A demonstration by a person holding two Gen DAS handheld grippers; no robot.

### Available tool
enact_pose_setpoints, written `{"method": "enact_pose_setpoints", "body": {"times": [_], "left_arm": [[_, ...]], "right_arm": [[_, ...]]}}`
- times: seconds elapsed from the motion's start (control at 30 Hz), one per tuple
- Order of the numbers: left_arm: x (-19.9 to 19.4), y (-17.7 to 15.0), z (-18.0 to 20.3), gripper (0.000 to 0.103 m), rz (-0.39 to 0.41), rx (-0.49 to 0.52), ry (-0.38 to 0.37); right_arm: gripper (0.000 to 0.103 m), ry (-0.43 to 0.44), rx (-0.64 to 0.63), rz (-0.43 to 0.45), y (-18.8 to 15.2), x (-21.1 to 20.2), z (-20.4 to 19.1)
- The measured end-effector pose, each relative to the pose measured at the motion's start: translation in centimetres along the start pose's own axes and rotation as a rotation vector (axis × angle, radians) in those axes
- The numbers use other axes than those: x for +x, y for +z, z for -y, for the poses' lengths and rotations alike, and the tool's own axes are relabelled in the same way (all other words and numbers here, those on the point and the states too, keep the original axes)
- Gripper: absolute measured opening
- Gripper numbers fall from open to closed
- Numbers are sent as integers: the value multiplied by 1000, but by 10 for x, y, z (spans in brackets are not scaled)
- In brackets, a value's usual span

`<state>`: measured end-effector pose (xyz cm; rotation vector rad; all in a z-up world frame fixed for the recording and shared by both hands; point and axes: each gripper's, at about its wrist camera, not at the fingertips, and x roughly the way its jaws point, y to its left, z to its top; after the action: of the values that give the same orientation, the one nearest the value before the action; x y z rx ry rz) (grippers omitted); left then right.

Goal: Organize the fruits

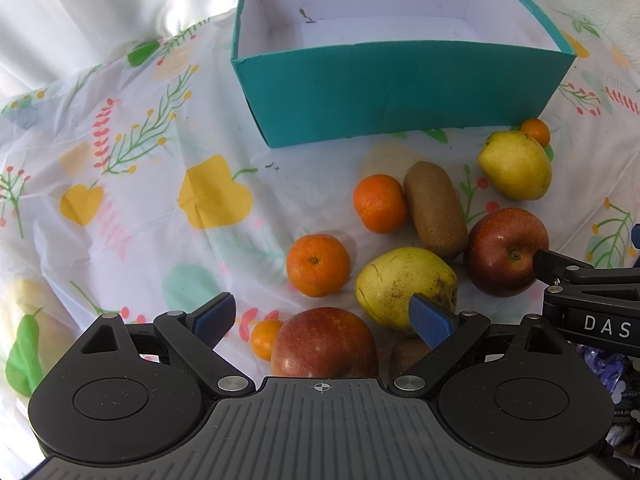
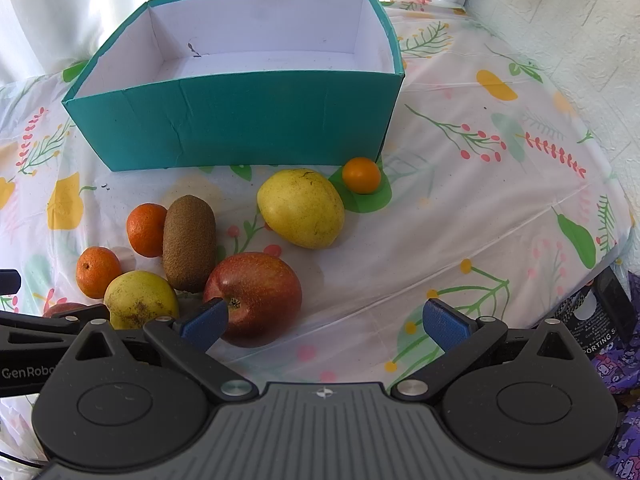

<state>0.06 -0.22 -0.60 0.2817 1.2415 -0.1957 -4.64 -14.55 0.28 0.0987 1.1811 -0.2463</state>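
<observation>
A: Item one, the left gripper (image 1: 323, 320). Pose?

B: Tilted steeply down toward the table, blue-padded jaws spread wide, nothing between the pads. It hangs over a red apple (image 1: 325, 343) at the near edge of the fruit pile.

A: Item two, the right gripper (image 2: 326, 322)?

B: Also pitched steeply down, jaws fully apart and empty. Its left pad sits in front of a second dark red apple (image 2: 256, 294); its right pad is over bare floral plastic tablecloth (image 2: 500, 208).

A: Container?

B: One open teal cardboard box with white interior (image 2: 240, 120), standing beyond the fruit, nothing inside.

A: Loose fruit?

B: All on the cloth in front of the box. One brown fuzzy kiwi (image 2: 189, 243) touching an orange mandarin (image 2: 146, 229); a second mandarin (image 2: 98, 271) beside a yellow-green speckled pear (image 2: 140, 300); a larger yellow pear (image 2: 301, 208) nearer the box; one small round orange kumquat-like fruit (image 2: 361, 175) just beside the box's corner.

A: Anything partly hidden?

B: Another small orange fruit (image 1: 266, 338) and a brown kiwi (image 1: 408, 354) behind the left gripper's fingers.
</observation>
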Motion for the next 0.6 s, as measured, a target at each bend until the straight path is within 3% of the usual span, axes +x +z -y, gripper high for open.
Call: {"method": "enact_pose_setpoints", "body": {"times": [0.6], "left_arm": [[3, 4, 0, 97, -14, 5, -6]], "right_arm": [[103, -4, 1, -2, 0, 1, 2]]}}
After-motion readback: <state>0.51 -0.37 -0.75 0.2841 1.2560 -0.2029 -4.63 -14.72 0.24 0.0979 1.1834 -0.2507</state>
